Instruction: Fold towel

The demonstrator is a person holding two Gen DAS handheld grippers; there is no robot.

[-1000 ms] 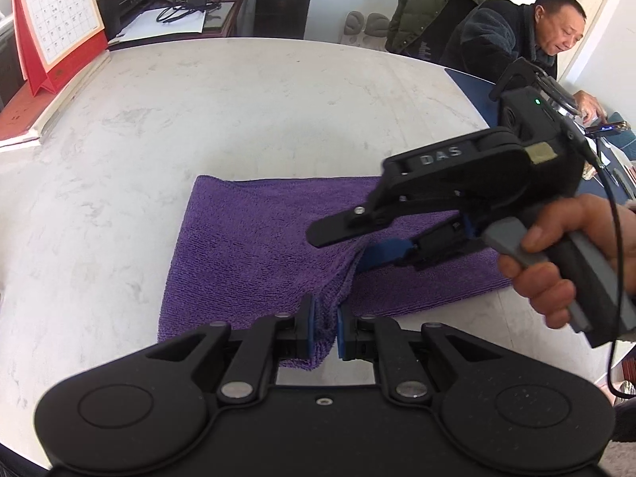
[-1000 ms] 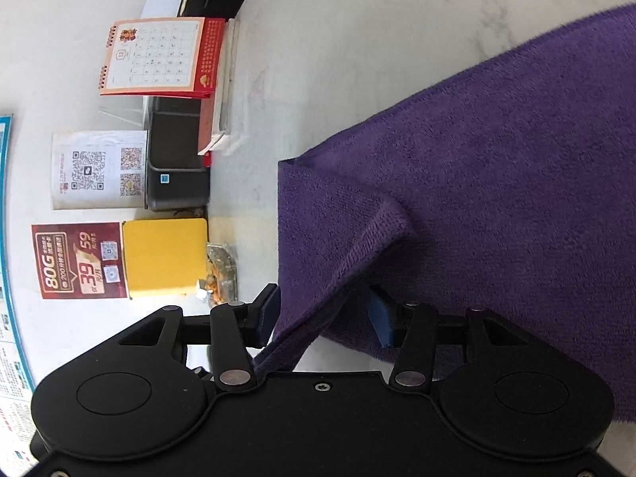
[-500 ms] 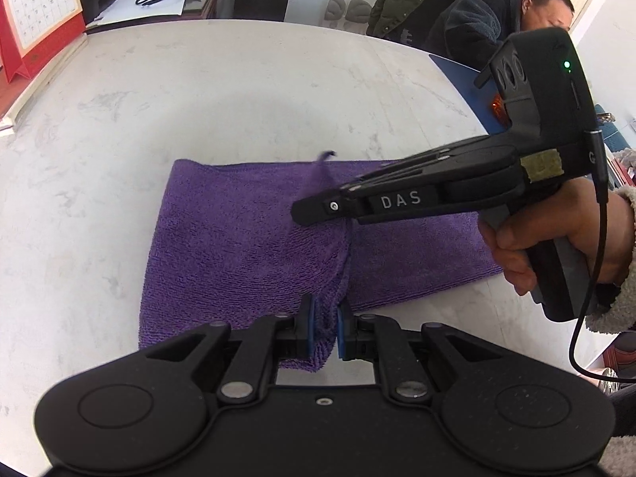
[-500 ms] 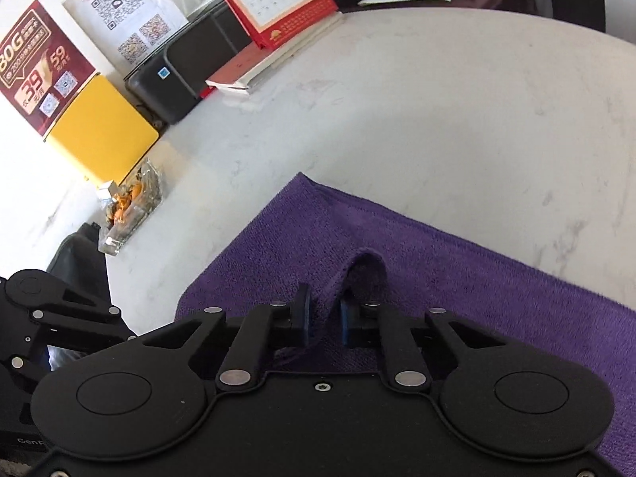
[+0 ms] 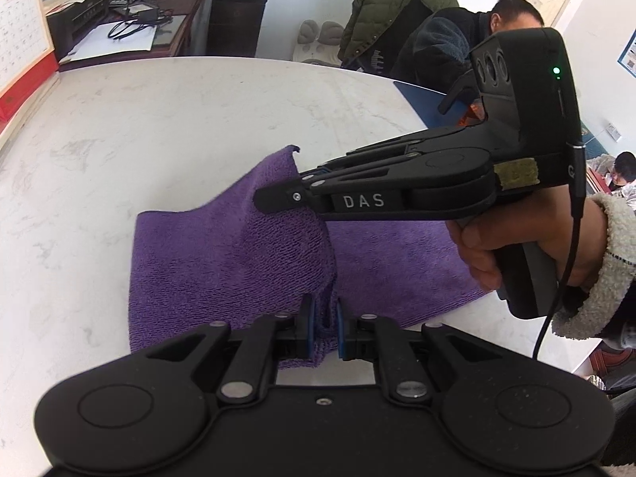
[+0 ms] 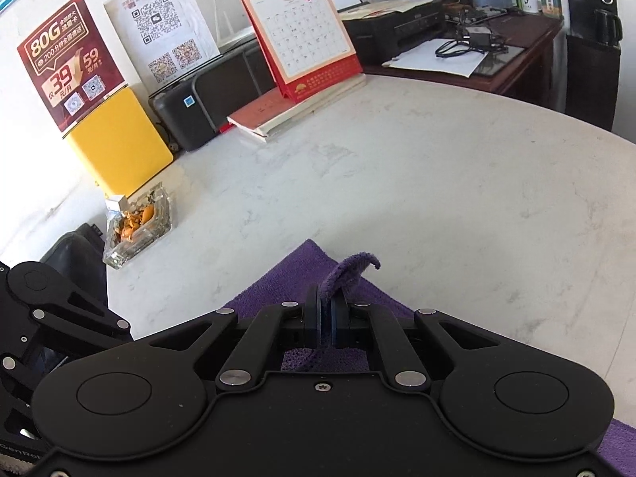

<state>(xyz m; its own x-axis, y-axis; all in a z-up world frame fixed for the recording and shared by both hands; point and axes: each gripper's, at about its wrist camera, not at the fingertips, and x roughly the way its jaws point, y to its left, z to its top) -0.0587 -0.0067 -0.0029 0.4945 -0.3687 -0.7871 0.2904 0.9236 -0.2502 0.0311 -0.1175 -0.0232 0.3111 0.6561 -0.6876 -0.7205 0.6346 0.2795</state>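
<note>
Gripping: both black claws clamp the purple terry towel (image 5: pixel 238 262)
Left gripper (image 5: pixel 322 328): pinches its near edge
Right gripper (image 6: pixel 326 318): pinches a raised corner
Towel: draped on the white marble table (image 5: pixel 167 119)

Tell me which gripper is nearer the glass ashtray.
Left. In the right wrist view the left gripper sits just below the glass ashtray, while the right gripper, shut on the purple towel, is farther across the table.

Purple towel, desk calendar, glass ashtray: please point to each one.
purple towel (image 5: pixel 222 254), left wrist view, flat middle part.
desk calendar (image 6: pixel 302 31), right wrist view, white date page.
glass ashtray (image 6: pixel 137 226), right wrist view, glass wall.
</note>
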